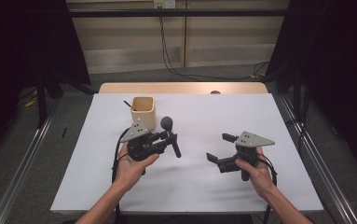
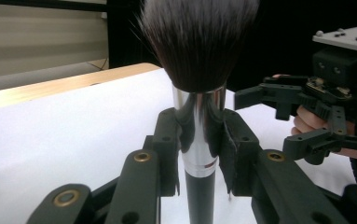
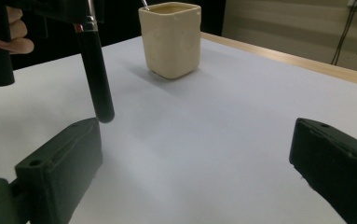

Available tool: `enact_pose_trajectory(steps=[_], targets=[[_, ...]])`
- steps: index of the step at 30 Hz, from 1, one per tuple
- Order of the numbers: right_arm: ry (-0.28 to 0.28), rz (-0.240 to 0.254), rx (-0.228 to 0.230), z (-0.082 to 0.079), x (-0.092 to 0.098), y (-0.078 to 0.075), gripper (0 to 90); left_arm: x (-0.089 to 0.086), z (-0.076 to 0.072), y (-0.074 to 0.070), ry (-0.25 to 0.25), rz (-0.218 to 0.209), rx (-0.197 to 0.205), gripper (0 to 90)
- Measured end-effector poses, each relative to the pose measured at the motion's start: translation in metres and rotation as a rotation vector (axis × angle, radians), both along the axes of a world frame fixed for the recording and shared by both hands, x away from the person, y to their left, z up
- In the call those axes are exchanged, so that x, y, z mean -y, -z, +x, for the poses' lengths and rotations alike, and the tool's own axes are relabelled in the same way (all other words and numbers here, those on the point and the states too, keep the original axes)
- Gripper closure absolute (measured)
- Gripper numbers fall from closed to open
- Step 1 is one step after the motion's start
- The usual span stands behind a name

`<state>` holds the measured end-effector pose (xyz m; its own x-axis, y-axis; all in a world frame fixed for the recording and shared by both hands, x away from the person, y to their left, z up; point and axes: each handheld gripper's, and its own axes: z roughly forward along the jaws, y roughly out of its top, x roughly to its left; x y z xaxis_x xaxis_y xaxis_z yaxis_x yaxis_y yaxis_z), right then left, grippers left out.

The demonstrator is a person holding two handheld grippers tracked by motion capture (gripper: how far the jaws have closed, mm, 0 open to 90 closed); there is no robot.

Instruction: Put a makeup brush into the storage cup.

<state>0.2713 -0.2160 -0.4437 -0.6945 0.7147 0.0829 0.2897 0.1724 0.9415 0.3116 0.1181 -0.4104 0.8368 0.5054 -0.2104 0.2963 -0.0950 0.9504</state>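
Observation:
A makeup brush point(image 1: 170, 136) with a dark bushy head and a black handle is held off the white table, head pointing away from the person. My left gripper point(image 2: 198, 149) is shut on its silver ferrule point(image 2: 199, 116), just below the bristles. The handle's lower end point(image 3: 98, 79) hangs above the table in the right gripper view. My right gripper point(image 1: 222, 148) stands wide open at the right, nothing between its jaws, apart from the brush. A cream square cup point(image 1: 143, 112) stands behind the left gripper, a thin dark stick leaning out of it.
The white table top point(image 1: 199, 182) ends in a wooden strip point(image 1: 181, 87) at the far edge. Black curtains hang at both sides, and metal rails run along the floor beside the table. Cables trail on the floor behind.

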Motion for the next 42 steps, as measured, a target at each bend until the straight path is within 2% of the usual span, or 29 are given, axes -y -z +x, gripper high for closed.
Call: enact_pose_trajectory(steps=[2,10,20,22,24,29,34,42], targets=[[0.012,0.007,0.001,-0.002,0.004,0.000,2.5,-0.004,0.001,0.000,-0.009,-0.001,0.001,70.7],[0.073,-0.022,0.001,-0.012,0.016,0.004,1.7,-0.018,0.002,-0.005,-0.035,0.017,0.009,70.7],[0.151,0.021,0.014,-0.025,0.037,0.008,1.3,-0.038,0.005,-0.014,-0.079,0.034,0.011,70.7],[0.179,0.006,0.025,-0.027,0.040,0.008,1.3,-0.043,0.005,-0.017,-0.086,0.036,0.012,70.7],[0.188,0.017,0.016,-0.030,0.043,0.009,1.3,-0.046,0.006,-0.018,-0.093,0.040,0.011,70.7],[0.229,0.012,0.034,-0.036,0.051,0.008,0.5,-0.054,0.008,-0.021,-0.108,0.051,0.009,70.6],[0.259,0.017,0.045,-0.041,0.057,0.011,0.4,-0.061,0.010,-0.028,-0.125,0.052,0.015,70.7],[0.256,0.022,0.052,-0.042,0.059,0.012,0.4,-0.071,0.015,-0.033,-0.144,0.069,0.016,70.7]])
